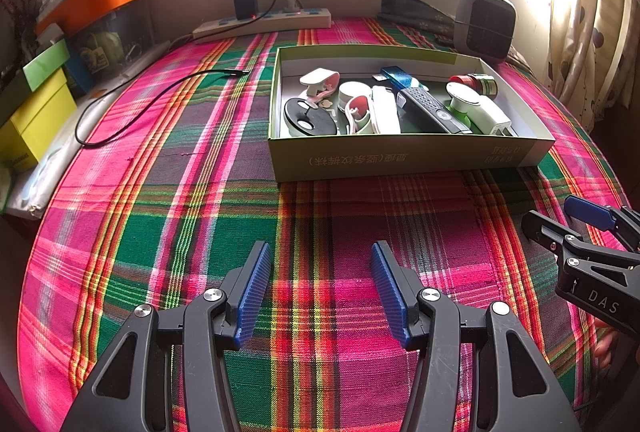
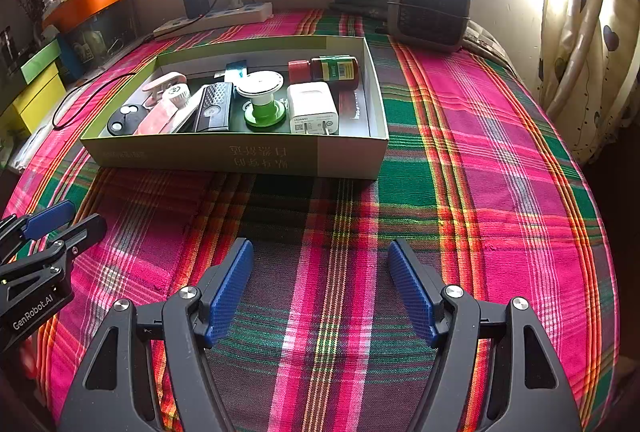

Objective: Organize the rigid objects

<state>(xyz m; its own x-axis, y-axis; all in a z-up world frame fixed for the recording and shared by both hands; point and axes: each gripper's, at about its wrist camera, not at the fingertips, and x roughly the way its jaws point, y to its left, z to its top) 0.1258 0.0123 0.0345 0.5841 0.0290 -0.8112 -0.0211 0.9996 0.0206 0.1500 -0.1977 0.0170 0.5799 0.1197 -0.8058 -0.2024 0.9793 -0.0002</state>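
Note:
A shallow green cardboard box [image 1: 400, 160] [image 2: 240, 156] sits on the plaid cloth and holds several small items. Among them are a black remote [image 1: 430, 108] [image 2: 214, 108], a white charger [image 2: 312, 108] [image 1: 494, 116], a green and white spool [image 2: 262, 100] [image 1: 464, 98], a red-capped bottle [image 2: 332, 69] [image 1: 476, 82] and a black round disc [image 1: 306, 116] [image 2: 124, 118]. My left gripper [image 1: 320, 256] hovers open over the cloth in front of the box, nothing between its fingers. My right gripper [image 2: 320, 252] is open too, empty, near the box's right front corner.
A power strip [image 1: 264, 22] with a black adapter lies against the back wall, and a black cable [image 1: 132, 120] trails over the cloth to the left. A grey heater [image 2: 430, 6] stands at the back right. Yellow and green boxes [image 1: 36, 112] line the left edge. Curtains hang at the right.

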